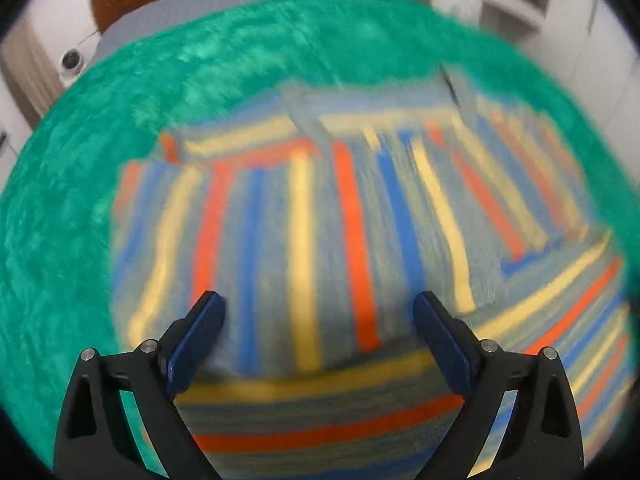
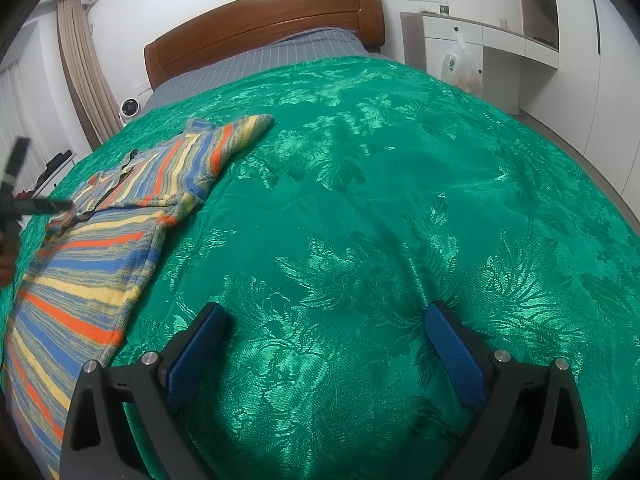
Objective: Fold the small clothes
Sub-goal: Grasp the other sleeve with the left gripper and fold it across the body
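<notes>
Over on the left side of the bed, the left gripper (image 1: 318,308) hangs above the striped sweater (image 1: 340,232), its two blue-padded fingers (image 1: 200,332) spread wide with nothing between them. The sweater lies flat on the green bedspread (image 1: 100,140), directly under and ahead of those fingers, its orange, yellow and blue bands running away from them; a folded-over part lies to the right of the fingers. That view is smeared with motion blur.

Further right, the right gripper (image 2: 326,322) is also wide open and empty, its fingers (image 2: 452,352) over bare green bedspread (image 2: 380,200). From there the striped sweater (image 2: 92,248) sits well off to the left of the fingers, one sleeve stretched out toward the wooden headboard (image 2: 264,20). Beyond the fingers to the right stands a white cabinet (image 2: 472,40) with a plastic bag (image 2: 460,64) hanging on it.
</notes>
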